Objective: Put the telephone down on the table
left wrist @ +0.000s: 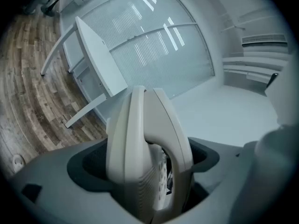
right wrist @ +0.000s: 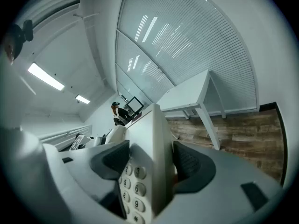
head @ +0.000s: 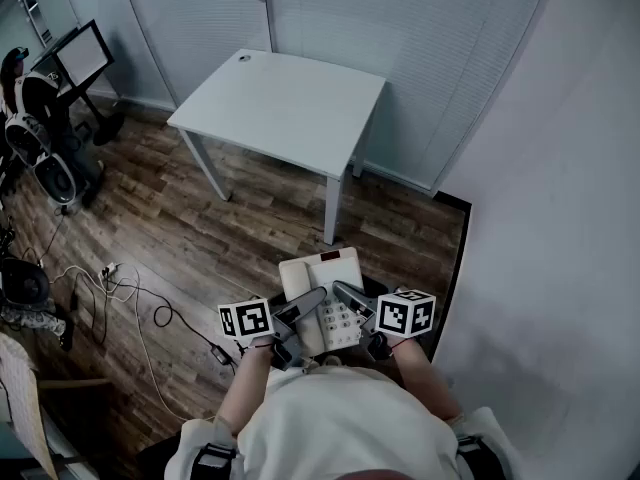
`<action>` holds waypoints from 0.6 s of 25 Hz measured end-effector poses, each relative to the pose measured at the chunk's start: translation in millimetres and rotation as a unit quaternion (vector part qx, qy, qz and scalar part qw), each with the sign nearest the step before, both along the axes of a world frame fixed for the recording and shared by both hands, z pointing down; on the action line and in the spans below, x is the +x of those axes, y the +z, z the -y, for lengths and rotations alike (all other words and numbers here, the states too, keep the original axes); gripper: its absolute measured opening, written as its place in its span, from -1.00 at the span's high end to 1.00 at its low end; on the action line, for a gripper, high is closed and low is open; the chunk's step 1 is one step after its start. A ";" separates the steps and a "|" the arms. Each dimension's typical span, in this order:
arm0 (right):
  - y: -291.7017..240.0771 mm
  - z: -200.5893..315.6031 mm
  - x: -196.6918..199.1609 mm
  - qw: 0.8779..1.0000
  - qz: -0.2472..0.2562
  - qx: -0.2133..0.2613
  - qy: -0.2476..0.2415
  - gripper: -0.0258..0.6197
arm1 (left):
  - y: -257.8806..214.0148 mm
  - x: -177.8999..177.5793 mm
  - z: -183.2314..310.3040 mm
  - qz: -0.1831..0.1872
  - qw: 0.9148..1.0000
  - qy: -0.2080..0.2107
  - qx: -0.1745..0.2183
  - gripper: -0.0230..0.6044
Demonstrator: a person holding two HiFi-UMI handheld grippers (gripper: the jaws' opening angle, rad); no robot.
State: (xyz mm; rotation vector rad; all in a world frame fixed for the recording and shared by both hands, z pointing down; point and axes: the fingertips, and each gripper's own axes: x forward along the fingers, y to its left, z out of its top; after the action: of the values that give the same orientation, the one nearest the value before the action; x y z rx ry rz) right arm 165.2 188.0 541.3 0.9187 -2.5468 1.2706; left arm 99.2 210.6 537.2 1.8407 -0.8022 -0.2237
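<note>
— Whereabouts of the telephone [head: 322, 286]?
— Held up in the air on the near side of the table [head: 290, 98], well apart from it, above the wooden floor [head: 200, 228]. Touching the tabletop nowhere.
— And the grip?
— Left gripper [left wrist: 145, 164] clamped on the telephone's left edge, the handset side, with a pad against each face. Right gripper [right wrist: 152, 163] clamped the same way on the right edge, beside the number keys. Jaws wide on both, but filled by the body of the set.
— Which way to the table, then?
— Straight ahead of both grippers. Long axis of the telephone running toward the table's near corner, away from the holder. Neither gripper nearer: abreast, one on either side.
— Next move, judging by that?
— Probably a carry forward with both together, kept level, then a flat lowering onto the top before letting go. Some risk of a twist if one side leads.
— Any container about the table?
— None to be seen. Only a small round thing [head: 244, 57] at the table's far left corner, too small to tell.
</note>
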 end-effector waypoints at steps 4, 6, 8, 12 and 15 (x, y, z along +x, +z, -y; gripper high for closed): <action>-9.3 -8.2 9.0 1.000 0.014 -0.005 0.000 -0.04 | -12.4 8.9 -8.4 0.011 1.000 0.000 -0.001 -0.50; -15.3 -11.3 11.9 1.000 0.019 -0.001 -0.006 -0.04 | -18.7 12.2 -12.2 0.015 1.000 -0.007 0.003 -0.50; -21.3 -12.5 11.4 1.000 0.023 0.003 -0.014 -0.04 | -24.7 12.0 -14.1 0.018 1.000 -0.015 0.009 -0.50; -19.4 -23.0 12.3 0.999 0.029 0.008 -0.026 -0.03 | -22.6 13.0 -26.8 0.023 0.999 -0.027 0.016 -0.50; -17.4 -26.8 8.2 0.999 0.029 0.010 -0.030 -0.03 | -21.2 9.6 -31.0 0.023 0.999 -0.031 0.016 -0.50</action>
State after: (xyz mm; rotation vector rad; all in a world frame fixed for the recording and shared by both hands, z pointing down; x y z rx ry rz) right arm 173.4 214.8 523.8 0.8153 -2.6136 1.2758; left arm 108.7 241.7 515.9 1.8587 -0.8926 -0.2363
